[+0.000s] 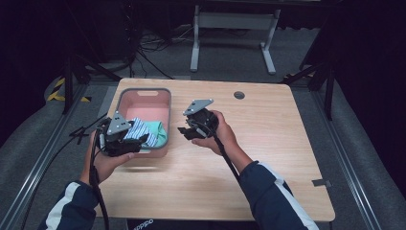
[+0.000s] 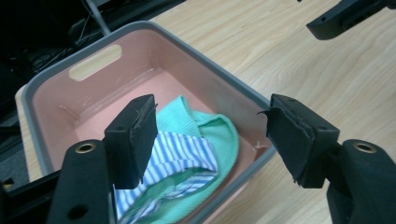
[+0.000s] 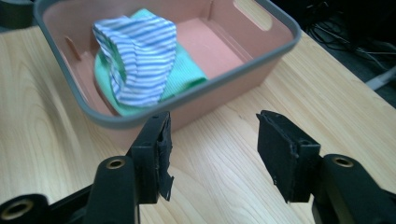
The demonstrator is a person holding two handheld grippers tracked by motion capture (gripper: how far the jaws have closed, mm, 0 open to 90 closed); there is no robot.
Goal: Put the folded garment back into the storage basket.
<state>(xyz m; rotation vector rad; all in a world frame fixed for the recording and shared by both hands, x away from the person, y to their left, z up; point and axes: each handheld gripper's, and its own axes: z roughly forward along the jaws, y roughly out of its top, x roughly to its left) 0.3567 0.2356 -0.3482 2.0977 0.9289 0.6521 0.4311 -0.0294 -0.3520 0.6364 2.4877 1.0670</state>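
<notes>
Item one: a blue-and-white striped cloth (image 3: 136, 60), which we find bunched in the near end of a pink basket (image 1: 143, 96) with a grey rim. It lies on top of a mint-green knitted cloth (image 2: 219, 135), which shows beneath it and spreads toward the basket's near wall. In the high view we see the striped cloth (image 1: 140, 129) and the green cloth (image 1: 160, 132) together at the end of the basket closest to the person; the far end shows bare pink floor and a slot handle in the end wall.

Item two: the left gripper (image 2: 210, 140), held in the person's left hand (image 1: 103, 160). We note its jaws wide apart and gripping nothing, poised above the near end of the basket, one pad over the striped cloth, the other over the basket's rim and the wood beside it. In the high view it (image 1: 139, 139) sits at the basket's near edge.

Item three: the right gripper (image 3: 212, 149), held in the right hand (image 1: 222, 134). Its jaws stand wide apart and empty above bare wood, aimed at the basket's side wall, just beside it. In the high view we see it (image 1: 184, 132) right of the basket.

Item four: a light wooden worktop (image 1: 268, 143) carrying the basket toward its left side, with a round grommet (image 1: 239, 95) near its far edge.
</notes>
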